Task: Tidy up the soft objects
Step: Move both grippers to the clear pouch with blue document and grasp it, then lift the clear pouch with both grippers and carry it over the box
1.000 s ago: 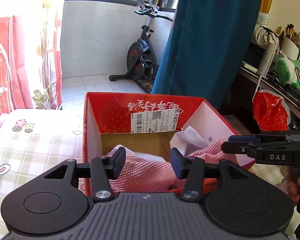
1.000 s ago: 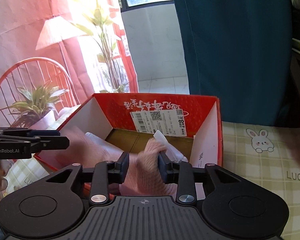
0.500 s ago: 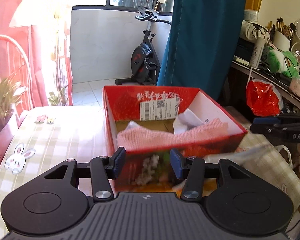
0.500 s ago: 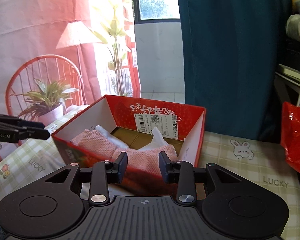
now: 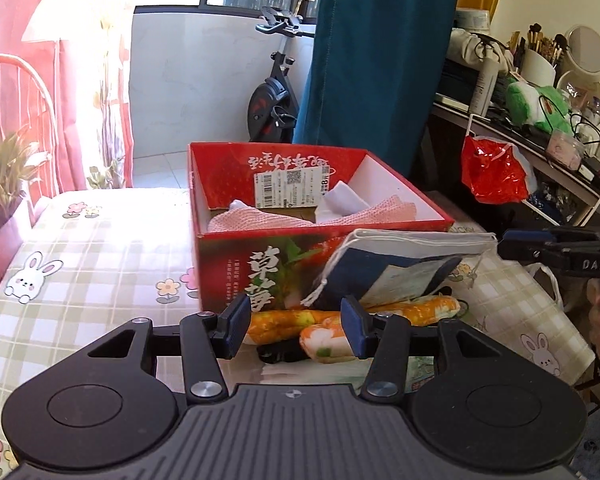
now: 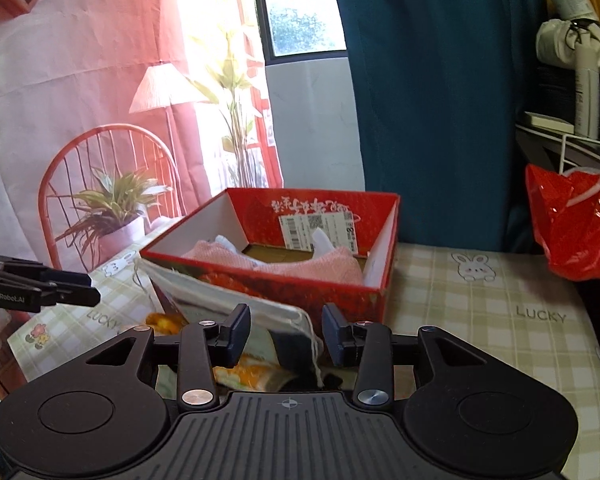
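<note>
Orange plush sits right under the left jaws, long side across them

Orange and white, the soft toy [image 5: 364,322] lies on the checked tabletop [image 5: 100,248] just in front of the red box [image 5: 260,272], stretched crosswise to the way the left gripper [image 5: 296,330] points. One rounded end shows between that gripper's two pads, a little below and beyond them, with nothing pressed; the jaws stand partly apart and empty. A drawstring bag [image 5: 400,264] of white and dark blue cloth leans on the box front and drapes over the toy's far end, its cord hanging down beside the plush.

From the other side, the right gripper [image 6: 286,334] looks over the same heap. Its jaws are opening, with the bag's corner and cord seen beyond the gap but not pinched. The toy shows there only as an orange patch [image 6: 244,372] low and to the left of its pads, mostly under the bag.

Pink knitted cloth [image 5: 284,218] is already lying inside the box, with a white piece beside it.

My reading: the left hand is the nearer one to the plush and has the cleaner line to it. Since the toy's length runs across the jaws, a short drop forward and down would let them close over its thin middle. The bag's cord is the likely snag, being so close to the right-hand pad
</note>
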### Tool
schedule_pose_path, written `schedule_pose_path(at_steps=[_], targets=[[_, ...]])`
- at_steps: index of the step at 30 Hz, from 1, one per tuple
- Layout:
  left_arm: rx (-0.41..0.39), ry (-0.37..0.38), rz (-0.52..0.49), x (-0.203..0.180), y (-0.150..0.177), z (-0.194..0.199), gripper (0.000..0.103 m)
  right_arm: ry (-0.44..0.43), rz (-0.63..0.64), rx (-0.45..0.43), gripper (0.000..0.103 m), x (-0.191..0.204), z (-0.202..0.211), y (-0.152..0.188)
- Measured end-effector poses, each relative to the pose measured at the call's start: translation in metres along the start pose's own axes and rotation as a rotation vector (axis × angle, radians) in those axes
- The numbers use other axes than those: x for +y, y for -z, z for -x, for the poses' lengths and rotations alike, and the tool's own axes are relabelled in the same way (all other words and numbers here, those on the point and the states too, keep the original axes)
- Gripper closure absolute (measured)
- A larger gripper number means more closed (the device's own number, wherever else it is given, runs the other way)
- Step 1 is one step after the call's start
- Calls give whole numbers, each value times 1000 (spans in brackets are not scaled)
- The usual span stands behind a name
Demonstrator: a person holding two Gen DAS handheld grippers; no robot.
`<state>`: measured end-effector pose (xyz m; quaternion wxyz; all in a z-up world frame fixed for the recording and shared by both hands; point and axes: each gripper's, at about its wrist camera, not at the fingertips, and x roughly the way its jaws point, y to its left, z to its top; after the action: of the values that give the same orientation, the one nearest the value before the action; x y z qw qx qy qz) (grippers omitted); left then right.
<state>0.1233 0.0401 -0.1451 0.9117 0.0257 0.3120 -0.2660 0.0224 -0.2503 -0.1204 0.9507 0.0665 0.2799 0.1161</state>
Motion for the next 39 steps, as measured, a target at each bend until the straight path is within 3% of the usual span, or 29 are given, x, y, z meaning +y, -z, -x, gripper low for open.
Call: schedule_pose_path(at_steps=[6,12,23,26,29,31,33,39], targets=[[7,47,2,-11,-1,-13,50,4,-1,33,66,-2,-11,9],[30,91,-33,-30,-6,-42,40,0,17,72,65,-2,-37,14],[30,89,-68,-43,-23,-86,40,-21,10,106,60,-11,-79,16],[43,85,-77,-44,-25,-92,41,-33,2,102,63,-11,-82,14],[44,89,-86,-44,-26,-93,51,-31,-8,96,79,-14,-82,12],[42,67,-104,-46,-26,-94,69,-31,-12,99,86,-16,-83,12],[37,47,-115,-46,-25,-93,80,-22,-16,100,90,-17,-82,11],[-6,51,-130,-49,-29,-76,88,-29,-14,62,96,-15,-69,4]])
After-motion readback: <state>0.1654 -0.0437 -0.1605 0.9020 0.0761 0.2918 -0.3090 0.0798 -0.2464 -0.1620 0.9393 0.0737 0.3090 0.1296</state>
